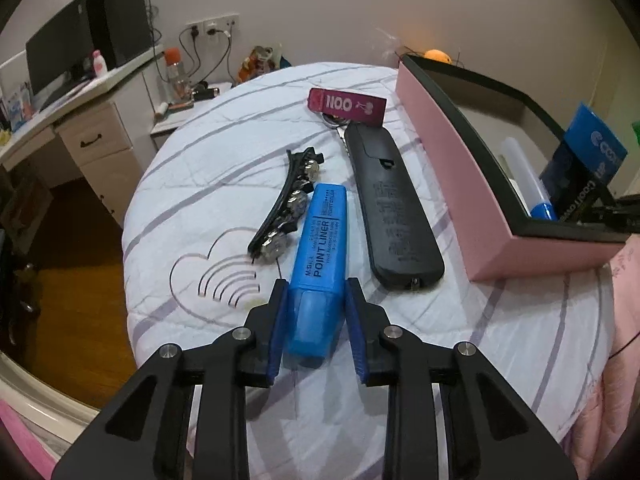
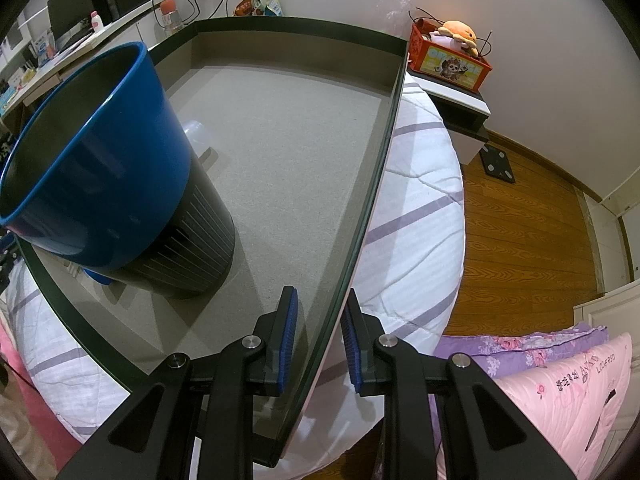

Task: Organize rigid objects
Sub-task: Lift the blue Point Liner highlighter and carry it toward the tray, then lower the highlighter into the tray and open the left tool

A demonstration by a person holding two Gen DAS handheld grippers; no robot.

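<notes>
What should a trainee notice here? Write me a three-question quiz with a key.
1. True or false: the blue highlighter sits between the left gripper pads.
2. What lies between the highlighter and the pink box? A hair clip; B black remote; C maroon tag.
3. Fill in: the right gripper straddles the box's ____.
Key: 1 true; 2 B; 3 wall.
</notes>
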